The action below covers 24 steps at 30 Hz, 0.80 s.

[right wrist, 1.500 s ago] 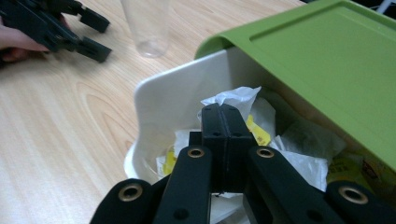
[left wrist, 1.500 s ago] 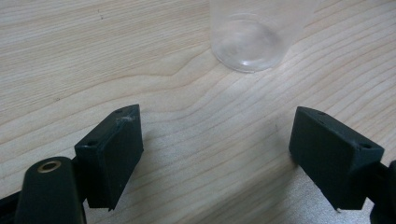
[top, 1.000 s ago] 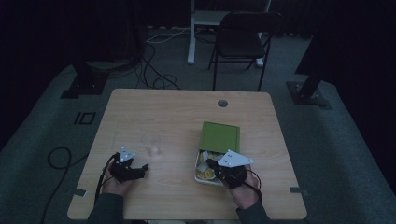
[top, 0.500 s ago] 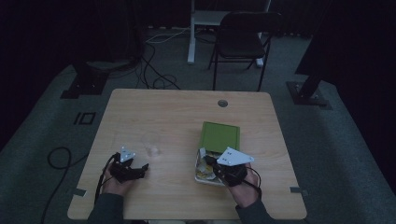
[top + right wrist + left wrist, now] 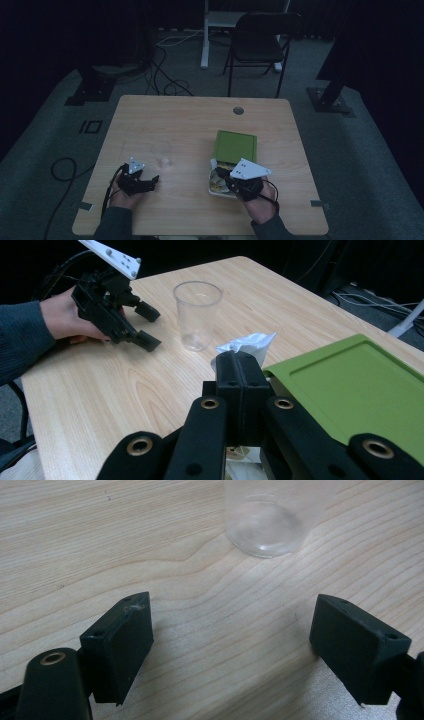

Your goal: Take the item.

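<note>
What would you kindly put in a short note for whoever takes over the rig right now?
Left gripper: open, low over the table, aimed at the clear cup, not touching it.
Right gripper: shut on a white packet, beside the green lid, over the tray.
Done: packet gripped.
Left: probably steady the cup and bring the packet to it; the cup looks empty.

One cup (image 5: 197, 314), one packet (image 5: 246, 346), one lid (image 5: 360, 385)

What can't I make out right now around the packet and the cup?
- Packet: its lower part is hidden by the right gripper in the right gripper view.
- Tray contents: too small and dim in the high view.
- Clear cup: its top is cut off by the left gripper view's upper edge.
</note>
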Tool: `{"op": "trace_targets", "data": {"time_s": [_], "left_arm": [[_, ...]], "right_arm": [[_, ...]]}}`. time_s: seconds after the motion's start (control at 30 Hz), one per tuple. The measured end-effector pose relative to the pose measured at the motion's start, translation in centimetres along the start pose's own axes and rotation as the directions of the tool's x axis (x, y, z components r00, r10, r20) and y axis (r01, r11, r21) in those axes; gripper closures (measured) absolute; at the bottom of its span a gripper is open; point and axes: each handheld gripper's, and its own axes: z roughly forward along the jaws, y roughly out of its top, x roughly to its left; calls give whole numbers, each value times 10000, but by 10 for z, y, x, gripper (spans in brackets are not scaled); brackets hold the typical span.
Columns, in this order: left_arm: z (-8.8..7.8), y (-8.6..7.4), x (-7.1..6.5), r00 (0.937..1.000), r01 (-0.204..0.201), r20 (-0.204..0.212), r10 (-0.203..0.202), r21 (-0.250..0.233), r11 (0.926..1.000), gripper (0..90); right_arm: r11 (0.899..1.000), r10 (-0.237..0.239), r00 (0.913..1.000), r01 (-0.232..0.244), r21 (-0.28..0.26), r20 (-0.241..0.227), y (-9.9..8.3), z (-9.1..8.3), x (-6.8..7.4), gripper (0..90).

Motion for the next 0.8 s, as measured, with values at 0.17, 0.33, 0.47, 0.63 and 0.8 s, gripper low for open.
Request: {"op": "trace_targets", "data": {"time_s": [0.17, 0.33, 0.47, 0.63, 0.8], "left_arm": [[0, 0, 0, 10000, -1, 1, 1, 8, 10000, 183], [0, 0, 0, 10000, -1, 0, 1, 3, 10000, 183], [0, 0, 0, 10000, 2, -1, -2, 2, 10000, 184], [0, 0, 0, 10000, 1, 0, -1, -2, 10000, 184], [0, 0, 0, 10000, -1, 0, 1, 1, 10000, 184]], "right_arm": [[10000, -67, 10000, 66, -36, -64, 3, -1, 4, 900], [9999, -120, 9998, 118, -84, -170, 6, 0, 7, 900], [9999, -117, 9994, 113, -129, -319, 7, 1, 8, 900], [9997, -153, 9991, 146, -186, -405, 11, 3, 9, 900], [9996, -146, 9983, 131, -263, -557, 15, 7, 12, 900]]}}
